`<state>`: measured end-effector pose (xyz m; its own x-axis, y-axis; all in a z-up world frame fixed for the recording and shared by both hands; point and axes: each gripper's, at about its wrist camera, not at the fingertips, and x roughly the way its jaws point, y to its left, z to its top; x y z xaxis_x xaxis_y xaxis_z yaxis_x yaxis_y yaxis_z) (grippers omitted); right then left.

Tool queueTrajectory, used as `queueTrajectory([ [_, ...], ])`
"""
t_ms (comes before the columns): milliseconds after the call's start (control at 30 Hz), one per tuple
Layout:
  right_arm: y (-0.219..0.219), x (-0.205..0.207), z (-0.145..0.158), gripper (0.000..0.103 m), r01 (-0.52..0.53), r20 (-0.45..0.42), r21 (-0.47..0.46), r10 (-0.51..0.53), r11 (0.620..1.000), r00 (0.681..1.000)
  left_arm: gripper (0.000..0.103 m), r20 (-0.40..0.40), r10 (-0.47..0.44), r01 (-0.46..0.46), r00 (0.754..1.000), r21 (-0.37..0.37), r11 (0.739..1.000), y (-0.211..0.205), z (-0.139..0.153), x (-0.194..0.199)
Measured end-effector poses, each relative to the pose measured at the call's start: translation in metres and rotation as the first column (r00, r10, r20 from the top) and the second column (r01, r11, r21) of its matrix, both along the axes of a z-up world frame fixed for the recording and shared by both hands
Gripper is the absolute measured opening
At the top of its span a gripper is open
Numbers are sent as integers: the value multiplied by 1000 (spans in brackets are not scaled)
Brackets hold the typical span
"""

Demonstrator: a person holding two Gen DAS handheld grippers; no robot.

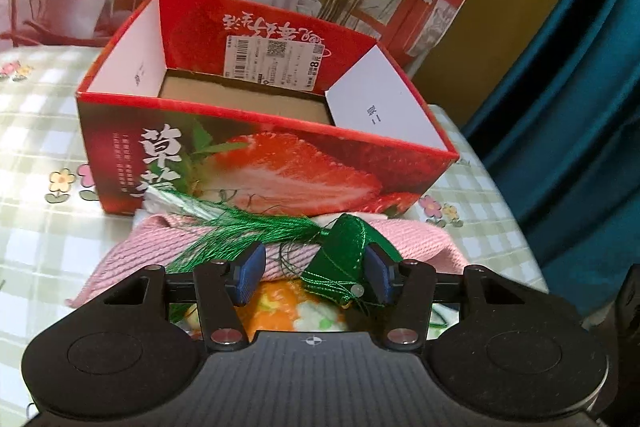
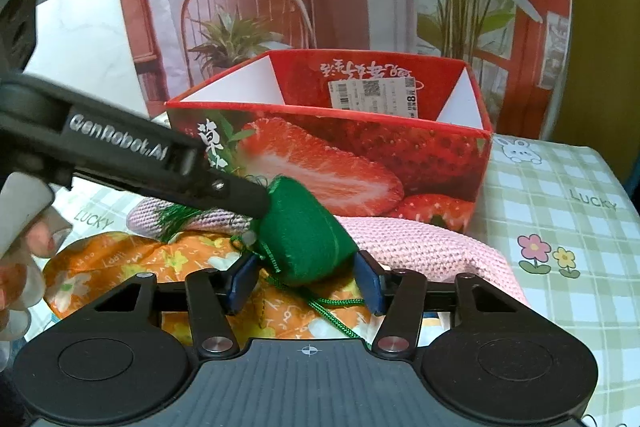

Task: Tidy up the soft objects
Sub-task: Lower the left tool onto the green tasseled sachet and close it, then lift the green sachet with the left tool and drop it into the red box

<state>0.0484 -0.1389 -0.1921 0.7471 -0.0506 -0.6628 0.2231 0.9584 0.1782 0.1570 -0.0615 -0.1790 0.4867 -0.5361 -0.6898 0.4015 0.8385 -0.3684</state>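
**Two grips on one green pouch**

Left wrist view: my left hand-held gripper (image 1: 314,273) stands half-closed. Its right pad touches the green pouch (image 1: 344,255); the left pad sits clear on the pink knitted cloth (image 1: 416,241), so nothing is clamped. The tassel (image 1: 240,227) trails ahead-left and could snag.

Right wrist view: my right hand-held gripper (image 2: 306,281) brackets the pouch (image 2: 308,239), felt-like, plump, cord dangling; whether the pads press, I cannot tell. The strawberry box (image 2: 360,155) waits just ahead. Pulling both ways might tear it.
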Motion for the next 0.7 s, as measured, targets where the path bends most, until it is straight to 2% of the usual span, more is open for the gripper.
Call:
queueTrajectory([
  [200, -5, 0, -2, 50, 0, 1, 20, 0, 1000, 1000, 57, -16, -11, 10, 1000, -79, 997, 2, 4, 5],
  [467, -6, 5, -5, 50, 2, -4, 23, -2, 1000, 1000, 57, -33, -54, 50, 998, -93, 994, -9, -9, 12],
  [533, -6, 7, -5, 50, 1, -7, 22, -1, 1000, 1000, 47, -44, -64, 58, 997, -122, 991, -8, -10, 13],
  [567, -6, 7, -4, 50, -2, -4, 23, 2, 1000, 1000, 44, -40, -74, 68, 996, -130, 989, -8, -8, 12],
  [700, -8, 3, 11, 48, -10, 45, 3, 9, 1000, 999, 44, 51, -102, 107, 994, -108, 988, -10, 15, 3],
])
